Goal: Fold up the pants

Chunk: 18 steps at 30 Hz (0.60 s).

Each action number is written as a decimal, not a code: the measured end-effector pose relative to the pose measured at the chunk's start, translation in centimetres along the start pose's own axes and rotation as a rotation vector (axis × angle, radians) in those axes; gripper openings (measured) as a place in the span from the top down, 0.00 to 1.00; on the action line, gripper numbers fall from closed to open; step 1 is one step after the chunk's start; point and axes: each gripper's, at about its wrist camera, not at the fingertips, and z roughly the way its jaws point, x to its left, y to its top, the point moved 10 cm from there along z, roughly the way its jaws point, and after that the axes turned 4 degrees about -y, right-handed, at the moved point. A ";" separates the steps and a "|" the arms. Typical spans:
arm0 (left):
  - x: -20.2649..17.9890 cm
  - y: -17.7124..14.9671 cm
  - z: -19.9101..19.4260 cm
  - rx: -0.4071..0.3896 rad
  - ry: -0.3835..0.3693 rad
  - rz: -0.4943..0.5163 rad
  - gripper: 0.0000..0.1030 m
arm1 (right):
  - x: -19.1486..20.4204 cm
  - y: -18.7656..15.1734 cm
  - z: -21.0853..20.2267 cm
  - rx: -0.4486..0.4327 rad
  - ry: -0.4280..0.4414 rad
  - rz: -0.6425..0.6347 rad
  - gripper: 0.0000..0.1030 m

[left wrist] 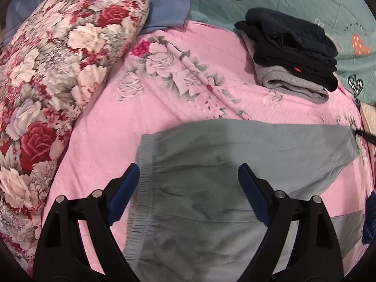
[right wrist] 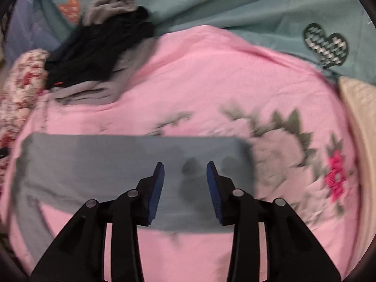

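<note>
My left tongs (left wrist: 188, 178) hang open above the grey pants (left wrist: 211, 188), their elastic waistband (left wrist: 141, 188) beside my left-hand pad. My right tongs (right wrist: 185, 176) also gape, empty, over the pants' folded end (right wrist: 141, 164). Ahead of both, a folded dark-and-grey clothes stack (left wrist: 293, 54) sits on the pink bedspread (left wrist: 164, 94).

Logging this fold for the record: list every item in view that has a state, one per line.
Grey pants: lying flat on the pink blanket, partly folded, held by neither gripper.
Left gripper: open, over the waistband end.
Right gripper: open, over the other end.
Stack of clothes: folded, black on grey.
Floral quilt: bundled beside the blanket.
</note>
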 end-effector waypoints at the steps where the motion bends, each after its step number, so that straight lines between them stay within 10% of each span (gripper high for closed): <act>1: 0.4 -0.2 -0.3 -0.003 -0.006 -0.017 0.15 | 2.4 -1.0 -0.3 0.014 0.087 0.003 0.59; 4: 1.3 -1.2 -0.9 -0.004 -0.029 -0.054 0.15 | 8.5 -4.0 0.1 0.083 0.280 -0.018 0.59; 10: 2.7 -5.3 -0.6 0.041 -0.034 -0.067 0.15 | 7.7 -5.9 3.0 0.150 0.279 0.036 0.60; 18: 9.0 -6.5 0.0 0.072 -0.035 -0.211 0.15 | -7.0 -4.2 -0.8 0.048 -0.134 0.250 0.51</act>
